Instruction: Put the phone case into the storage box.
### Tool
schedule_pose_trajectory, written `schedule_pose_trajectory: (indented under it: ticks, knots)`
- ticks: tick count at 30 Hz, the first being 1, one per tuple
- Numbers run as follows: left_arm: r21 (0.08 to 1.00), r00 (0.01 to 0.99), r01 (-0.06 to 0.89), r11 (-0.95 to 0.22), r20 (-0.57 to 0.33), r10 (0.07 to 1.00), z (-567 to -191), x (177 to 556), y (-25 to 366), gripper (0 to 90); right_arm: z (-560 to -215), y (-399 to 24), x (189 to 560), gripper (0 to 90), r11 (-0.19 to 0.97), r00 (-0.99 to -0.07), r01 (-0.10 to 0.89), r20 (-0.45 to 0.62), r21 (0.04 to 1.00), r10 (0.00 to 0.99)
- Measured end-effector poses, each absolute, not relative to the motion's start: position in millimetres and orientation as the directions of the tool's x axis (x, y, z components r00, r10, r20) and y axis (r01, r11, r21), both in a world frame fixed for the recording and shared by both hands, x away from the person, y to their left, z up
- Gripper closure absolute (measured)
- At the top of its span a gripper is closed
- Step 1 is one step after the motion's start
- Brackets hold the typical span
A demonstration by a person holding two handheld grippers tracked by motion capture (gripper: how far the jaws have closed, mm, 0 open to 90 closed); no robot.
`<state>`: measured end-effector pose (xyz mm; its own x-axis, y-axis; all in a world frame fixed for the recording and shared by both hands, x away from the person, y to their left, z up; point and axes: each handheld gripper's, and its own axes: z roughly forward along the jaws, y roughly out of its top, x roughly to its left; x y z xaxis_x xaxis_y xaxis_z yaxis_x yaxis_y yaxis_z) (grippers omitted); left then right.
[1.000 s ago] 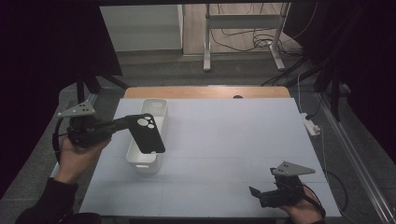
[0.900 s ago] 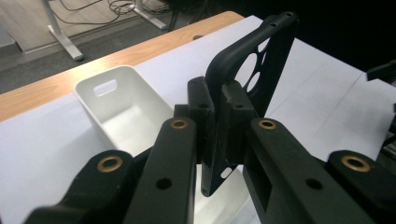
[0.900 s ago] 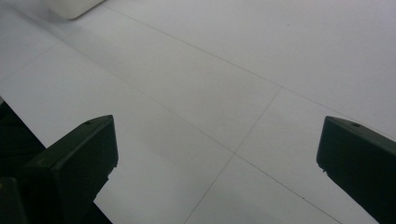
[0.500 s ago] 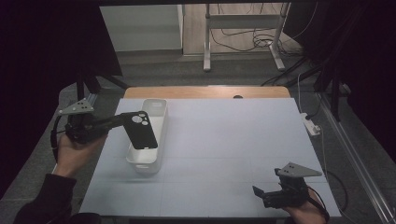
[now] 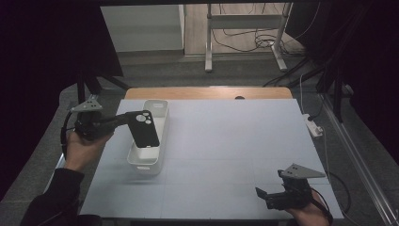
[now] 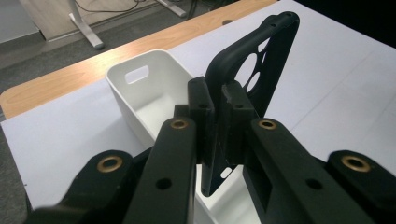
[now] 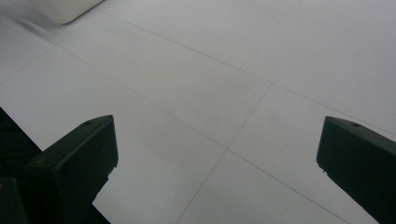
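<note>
Left gripper (image 6: 217, 109) jaws clamp the unlabelled black phone case (image 6: 252, 60); right gripper (image 7: 217, 154) jaws apart.

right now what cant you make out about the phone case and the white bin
- Bin floor: in the high view the phone case hangs over the white bin; in the left gripper view the left gripper covers it.
- Case's lower end: behind the jaws, left gripper view.
- Case's inner face: turned away in the high view.
</note>
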<state>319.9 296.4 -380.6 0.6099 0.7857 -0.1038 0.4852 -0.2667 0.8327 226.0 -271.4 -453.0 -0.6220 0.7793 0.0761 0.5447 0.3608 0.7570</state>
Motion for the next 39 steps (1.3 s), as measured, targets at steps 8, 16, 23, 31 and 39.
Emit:
schedule_pose_trajectory:
  ticks: [8, 16, 23, 31, 39]
  knots:
    - [0.830, 0.594, 0.497, -0.255, -0.111, 0.796, -392, 338, 299, 84.0, -453, -272, 226, 0.0, 0.363, -0.625, 0.547, 0.079, 0.755, 0.777]
    - [0.828, 0.585, 0.506, -0.241, -0.125, 0.801, -403, 355, 301, 84.0, -453, -272, 227, 0.0, 0.364, -0.627, 0.549, 0.083, 0.753, 0.775]
    - [0.823, 0.587, 0.506, -0.256, -0.112, 0.802, -405, 370, 297, 83.9, -454, -271, 227, 0.0, 0.370, -0.631, 0.551, 0.083, 0.748, 0.771]
    - [0.821, 0.581, 0.507, -0.264, -0.099, 0.808, -407, 389, 293, 83.9, -454, -272, 227, 0.0, 0.368, -0.632, 0.550, 0.085, 0.750, 0.771]
    - [0.819, 0.575, 0.509, -0.264, -0.095, 0.813, -408, 405, 293, 83.9, -454, -272, 227, 0.0, 0.373, -0.634, 0.552, 0.085, 0.746, 0.769]
